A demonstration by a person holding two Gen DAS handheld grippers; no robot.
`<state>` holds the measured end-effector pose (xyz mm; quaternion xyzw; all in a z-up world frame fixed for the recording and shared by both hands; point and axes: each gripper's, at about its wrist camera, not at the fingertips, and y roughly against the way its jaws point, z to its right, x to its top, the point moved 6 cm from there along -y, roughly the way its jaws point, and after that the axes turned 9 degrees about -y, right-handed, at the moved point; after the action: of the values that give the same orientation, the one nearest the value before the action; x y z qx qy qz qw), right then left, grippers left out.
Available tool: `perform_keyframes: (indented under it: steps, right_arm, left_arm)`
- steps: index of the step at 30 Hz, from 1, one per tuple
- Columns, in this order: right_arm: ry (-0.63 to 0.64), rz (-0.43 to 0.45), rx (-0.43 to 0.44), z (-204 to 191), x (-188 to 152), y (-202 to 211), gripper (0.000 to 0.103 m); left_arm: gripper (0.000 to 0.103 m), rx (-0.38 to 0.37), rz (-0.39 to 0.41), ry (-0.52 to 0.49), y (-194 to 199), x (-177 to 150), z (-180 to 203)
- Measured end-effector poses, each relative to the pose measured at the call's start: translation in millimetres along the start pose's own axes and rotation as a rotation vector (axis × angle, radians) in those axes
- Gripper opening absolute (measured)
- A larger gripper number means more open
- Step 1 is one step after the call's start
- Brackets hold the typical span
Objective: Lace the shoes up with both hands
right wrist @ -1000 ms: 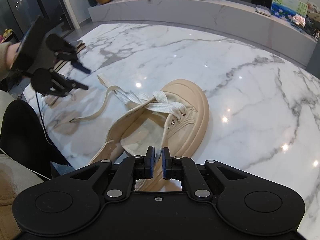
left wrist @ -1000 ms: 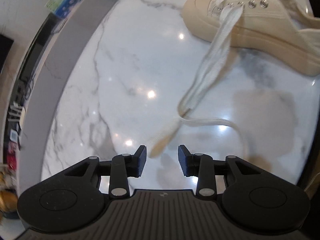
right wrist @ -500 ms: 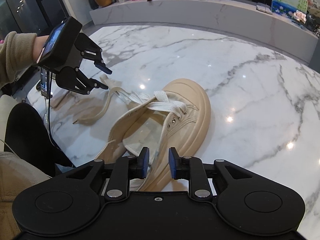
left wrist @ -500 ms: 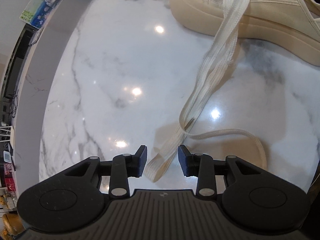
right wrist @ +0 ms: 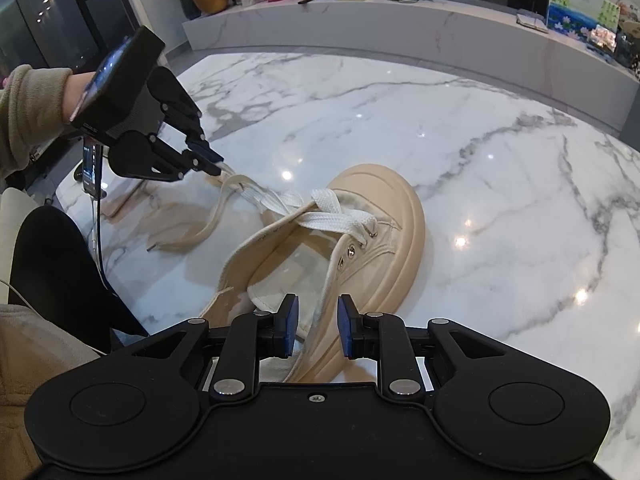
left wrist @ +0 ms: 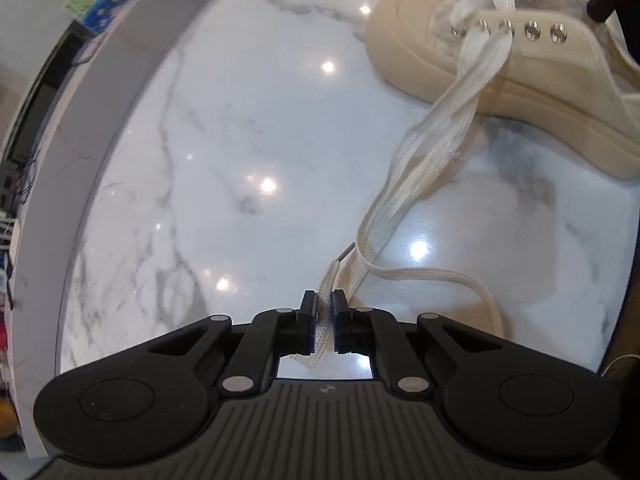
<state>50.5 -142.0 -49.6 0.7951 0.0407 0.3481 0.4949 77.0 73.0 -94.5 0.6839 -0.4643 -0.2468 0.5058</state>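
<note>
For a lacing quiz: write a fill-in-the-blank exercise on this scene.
1. The left hand-held gripper is shut on the ____.
2. The right hand-held gripper is ____, gripping nothing.
3. The shoe rests on a ____ table.

Missing: lace; open; marble

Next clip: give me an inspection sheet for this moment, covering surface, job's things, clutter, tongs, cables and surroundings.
Surface: white marble table, glossy, with lamp glare.
Job's things: beige shoe resting on the table, laced only at the eyelets nearest the toe; white lace trails off the shoe across the table.
Clutter: nothing seen on the table besides the shoe and lace.
Tongs: left tongs shut on the lace near its tip; right tongs open, straddling the shoe's collar edge.
Cables: black cable hangs below the left device.
Surroundings: marble counter with router, boxes and pictures; a person's sleeve.
</note>
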Motion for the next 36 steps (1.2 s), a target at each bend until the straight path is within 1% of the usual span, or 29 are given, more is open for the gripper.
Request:
perform_keyframes:
  steps: [3,5,7,11,14,16,21,24,27,30,36]
  right_arm:
    - [0.009,0.009,-0.006,-3,0,2,0.02]
    - [0.019,0.016,-0.007,-7,0,4,0.02]
    - [0.026,0.023,-0.016,-10,0,6,0.02]
    - [0.03,0.038,-0.028,-14,-2,11,0.02]
    - [0.042,0.052,-0.028,-18,-4,17,0.02]
    - [0.049,0.062,-0.027,-21,-5,20,0.02]
    - [0.068,0.088,-0.024,-29,-5,27,0.02]
    - [0.085,0.099,-0.02,-35,-5,29,0.02]
    - [0.106,0.106,-0.015,-40,-4,31,0.02]
    - [0.127,0.113,-0.01,-46,-4,33,0.02]
    - [0.156,0.126,-0.01,-50,2,34,0.02]
  left_arm:
    - [0.006,0.062,0.012,0.052,23,-2,-6]
    - [0.006,0.088,0.025,0.069,33,-2,-8]
    - [0.006,0.139,0.048,0.099,54,1,-14]
    - [0.006,0.227,0.059,0.107,81,5,-28]
    - [0.006,0.271,0.047,0.113,101,4,-33]
    - [0.006,0.315,0.035,0.109,115,3,-38]
    - [0.006,0.384,0.0,0.124,134,-6,-41]
    - [0.006,0.447,-0.04,0.142,143,-14,-47]
    - [0.004,0.493,-0.075,0.156,150,-23,-54]
    - [0.004,0.52,-0.087,0.173,157,-28,-58]
    - [0.004,0.552,-0.088,0.172,160,-23,-58]
